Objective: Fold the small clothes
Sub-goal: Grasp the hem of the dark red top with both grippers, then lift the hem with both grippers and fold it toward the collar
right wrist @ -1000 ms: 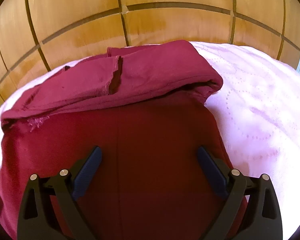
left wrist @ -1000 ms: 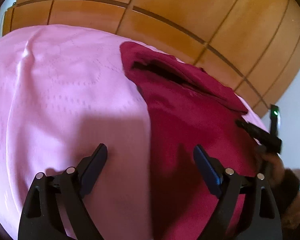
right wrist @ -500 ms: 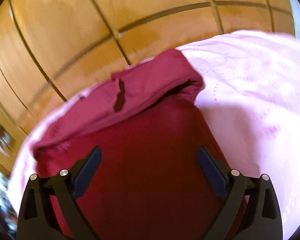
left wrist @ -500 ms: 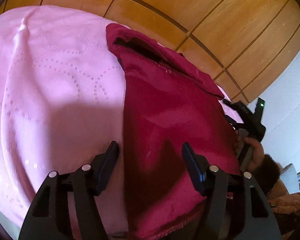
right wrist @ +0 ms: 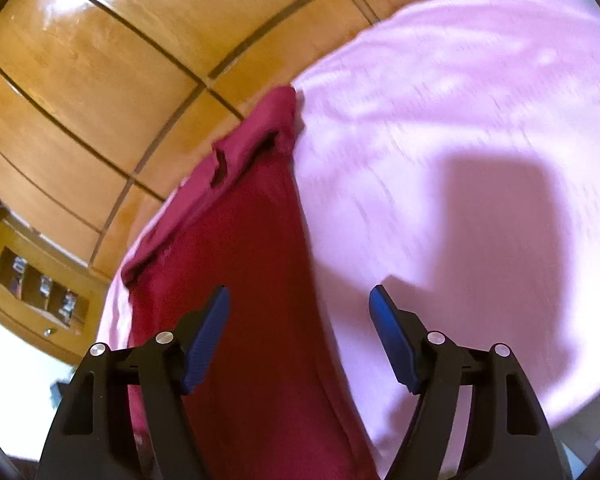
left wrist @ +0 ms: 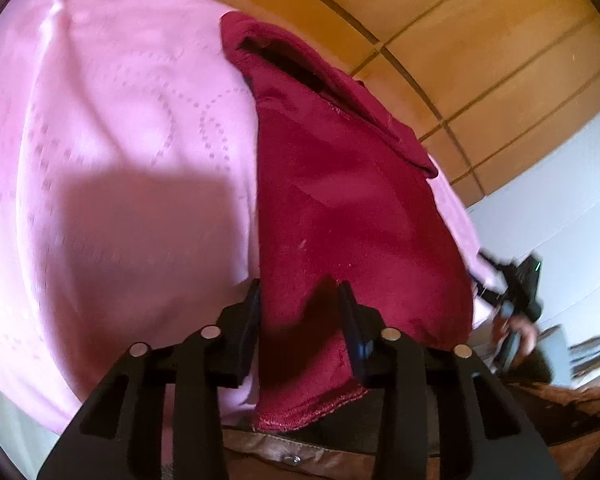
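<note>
A dark red garment [left wrist: 340,200] lies flat on a pink blanket [left wrist: 99,160], with its far end folded back over itself. My left gripper [left wrist: 300,300] sits at the garment's near left corner, where the hem hangs over the bed edge. Its jaws are closing with the cloth between them, and a wide gap still shows. In the right wrist view the garment [right wrist: 239,280] runs away from me. My right gripper [right wrist: 300,300] straddles its right edge, with one finger over red cloth and the other over the blanket [right wrist: 460,120]. Its jaws are closing but still stand wide.
Wooden panelled doors [left wrist: 460,40] stand right behind the bed, also in the right wrist view [right wrist: 99,60]. A wooden shelf unit [right wrist: 39,288] with small items is at the left. A hand [left wrist: 516,328] holds the other gripper by the bed's right edge. Brown clothing [left wrist: 300,452] is below me.
The left gripper's jaws have narrowed a lot and settled over the garment's near left corner. The right gripper swung across to the garment's right edge, rolled, and its jaws narrowed a little.
</note>
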`<state>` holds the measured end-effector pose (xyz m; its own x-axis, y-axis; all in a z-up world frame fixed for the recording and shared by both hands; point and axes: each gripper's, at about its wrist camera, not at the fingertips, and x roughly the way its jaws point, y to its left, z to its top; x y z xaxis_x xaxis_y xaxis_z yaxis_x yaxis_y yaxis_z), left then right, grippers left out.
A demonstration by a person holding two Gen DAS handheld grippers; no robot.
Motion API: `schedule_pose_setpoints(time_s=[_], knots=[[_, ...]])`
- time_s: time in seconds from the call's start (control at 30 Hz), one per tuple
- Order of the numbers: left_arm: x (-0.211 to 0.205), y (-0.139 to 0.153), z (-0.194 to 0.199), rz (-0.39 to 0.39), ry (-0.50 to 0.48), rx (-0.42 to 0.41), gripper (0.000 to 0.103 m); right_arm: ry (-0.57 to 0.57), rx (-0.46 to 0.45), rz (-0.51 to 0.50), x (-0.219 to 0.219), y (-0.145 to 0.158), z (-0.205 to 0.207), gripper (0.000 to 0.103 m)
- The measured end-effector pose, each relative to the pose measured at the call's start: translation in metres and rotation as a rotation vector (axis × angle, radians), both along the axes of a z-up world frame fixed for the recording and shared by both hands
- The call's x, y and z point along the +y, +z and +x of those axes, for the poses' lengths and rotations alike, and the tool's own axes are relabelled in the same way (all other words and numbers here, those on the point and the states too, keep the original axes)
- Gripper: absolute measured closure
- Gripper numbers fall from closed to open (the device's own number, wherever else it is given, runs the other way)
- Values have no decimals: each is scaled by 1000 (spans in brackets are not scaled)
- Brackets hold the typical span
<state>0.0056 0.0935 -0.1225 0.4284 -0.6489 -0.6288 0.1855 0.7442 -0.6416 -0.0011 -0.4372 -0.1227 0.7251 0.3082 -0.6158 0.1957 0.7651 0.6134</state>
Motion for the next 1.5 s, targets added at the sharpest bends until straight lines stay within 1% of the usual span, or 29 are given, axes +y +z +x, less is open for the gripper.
schedule_pose_setpoints(time_s=[0.07,0.17,0.23,0.3,0.33,0.37,0.4,0.43,0.47,0.5,0.53,0.57,0.63,0.67,0.7,0.73,0.77,0.9,0.97,1.07,1.27,1.4,1.5], knots=[[3,-2,0,-39,-7,17,71,18,6,26,1,-8,-12,34],[2,-4,-8,-40,-37,24,70,23,-8,86,1,-14,-30,35],[-1,-4,-11,-40,-56,22,67,27,-13,131,-1,-17,-38,40],[-4,-3,-12,-34,-68,17,67,41,-15,169,0,-22,-44,44],[-6,-3,-12,-30,-76,17,67,55,-14,183,2,-24,-47,49],[-8,-3,-11,-32,-85,17,67,70,-9,189,4,-26,-48,51],[-11,-2,-12,-33,-106,15,69,87,-6,188,9,-28,-50,51],[-16,-2,-14,-27,-133,13,76,95,-7,188,12,-29,-47,51],[-21,-1,-15,-22,-159,13,87,102,-10,188,14,-29,-48,51],[-28,-1,-18,-12,-196,12,90,106,-13,192,17,-30,-48,51],[-33,-1,-20,6,-211,6,90,107,-15,195,17,-31,-48,54],[-38,0,-22,29,-223,-4,92,107,-13,198,18,-31,-48,65],[-42,4,-23,53,-226,-20,93,120,12,190,21,-34,-43,81],[-42,6,-22,54,-220,-26,94,123,21,177,22,-34,-42,85],[-41,11,-21,51,-208,-35,94,123,21,167,23,-34,-41,85],[-37,15,-22,39,-196,-45,95,125,16,170,23,-33,-42,86],[-33,20,-24,18,-182,-57,95,127,10,173,23,-31,-43,89],[-18,41,-30,-41,-137,-116,95,154,-29,164,26,-19,-44,91],[-14,52,-36,-58,-138,-163,95,174,-51,169,29,-13,-45,91],[-15,63,-43,-71,-138,-205,96,207,-79,181,36,-4,-45,91],[2,72,-51,-128,-125,-238,96,275,-138,223,44,10,-55,91],[14,83,-61,-184,-134,-274,96,331,-195,275,45,19,-71,91],[26,90,-73,-250,-149,-292,96,385,-275,353,45,26,-89,91]])
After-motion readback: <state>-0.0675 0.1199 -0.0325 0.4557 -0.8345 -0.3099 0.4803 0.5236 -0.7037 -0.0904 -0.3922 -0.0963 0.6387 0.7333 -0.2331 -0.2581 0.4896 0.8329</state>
